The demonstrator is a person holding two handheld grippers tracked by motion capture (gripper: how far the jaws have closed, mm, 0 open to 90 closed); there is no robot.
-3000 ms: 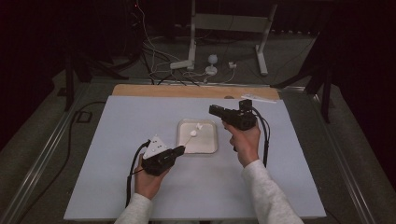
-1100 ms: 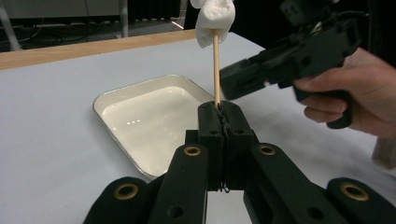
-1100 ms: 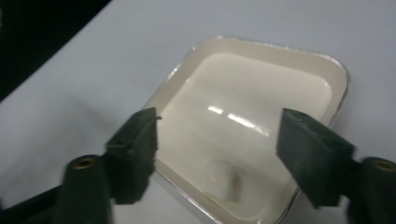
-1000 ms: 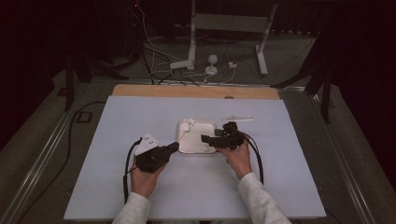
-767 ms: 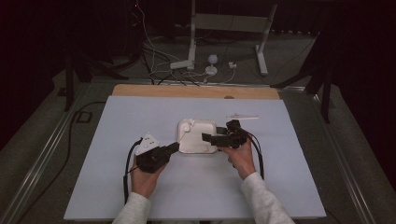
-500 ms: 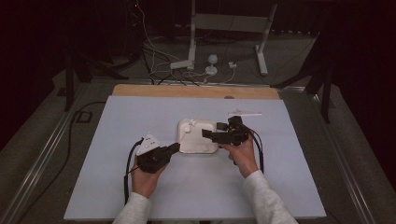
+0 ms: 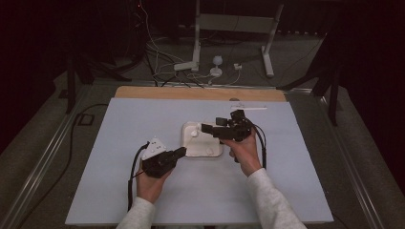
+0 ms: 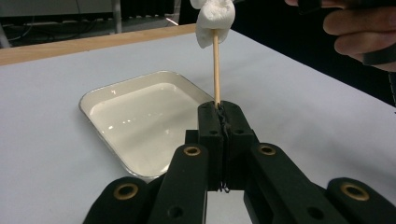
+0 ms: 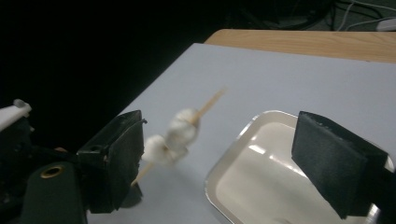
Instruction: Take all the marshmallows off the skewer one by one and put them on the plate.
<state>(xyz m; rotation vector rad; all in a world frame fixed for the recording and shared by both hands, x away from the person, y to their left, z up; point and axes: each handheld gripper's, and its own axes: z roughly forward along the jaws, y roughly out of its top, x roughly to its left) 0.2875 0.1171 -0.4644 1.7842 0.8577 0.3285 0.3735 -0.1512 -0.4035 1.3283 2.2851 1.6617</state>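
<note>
My left gripper (image 7: 180,151) (image 8: 219,109) is shut on the lower end of a thin wooden skewer (image 8: 216,65) that points up over the near left corner of a white tray (image 7: 203,150) (image 8: 93,100). White marshmallows (image 7: 193,135) (image 8: 212,18) (image 9: 180,133) are threaded on the skewer (image 9: 210,103). My right gripper (image 7: 206,128) (image 9: 219,140) hovers above the tray (image 9: 261,186), its jaws wide apart. They have just been closing slightly. The marshmallows sit close beside its left jaw, and neither pad presses on them.
The tray lies in the middle of a pale grey mat (image 7: 119,143) on a wooden table (image 7: 157,92). A small white stick-like object (image 7: 248,109) lies at the mat's far edge. Stands and cables (image 7: 196,62) are on the floor beyond.
The right gripper came from the back right to the tray beside the skewer, then rose a little in the last second. The left gripper moved up to the tray's corner and has stayed there.
</note>
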